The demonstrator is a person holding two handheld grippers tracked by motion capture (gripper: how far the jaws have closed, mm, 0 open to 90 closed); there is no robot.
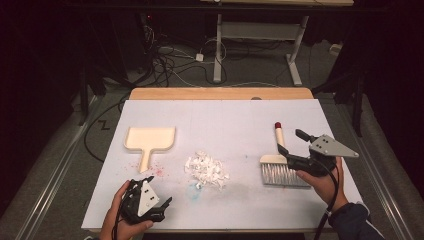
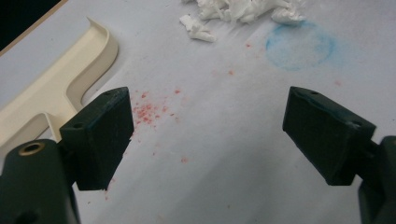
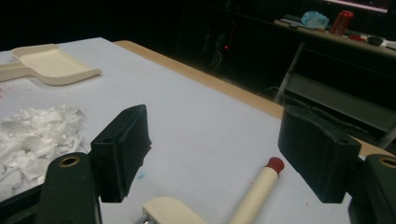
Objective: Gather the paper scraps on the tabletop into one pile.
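Note:
A cream dustpan (image 1: pixel 150 139) lies flat at the left of the white sheet (image 1: pixel 225 117), handle toward the person. White paper shreds (image 1: pixel 206 170) are piled mid-table. To the right lies a brush (image 1: pixel 281 167) with grey bristles and a cream, red-tipped handle. My left gripper (image 1: pixel 161 191) rests open near the front edge, with the dustpan (image 2: pixel 70 74) ahead to its left and the shreds (image 2: pixel 238 9) farther on. Just above the brush hovers my right gripper (image 1: pixel 291 142). It is open (image 3: pixel 215 149), and the handle (image 3: pixel 257 191) passes below between its jaws, apart from both.
Red specks (image 2: pixel 149 109) and a blue smudge (image 2: pixel 299 44) mark the sheet near the left gripper. The table's wooden back edge (image 1: pixel 220 93) shows beyond the sheet. Cables (image 1: pixel 170 60) and a desk frame (image 1: pixel 260 35) stand on the floor behind.

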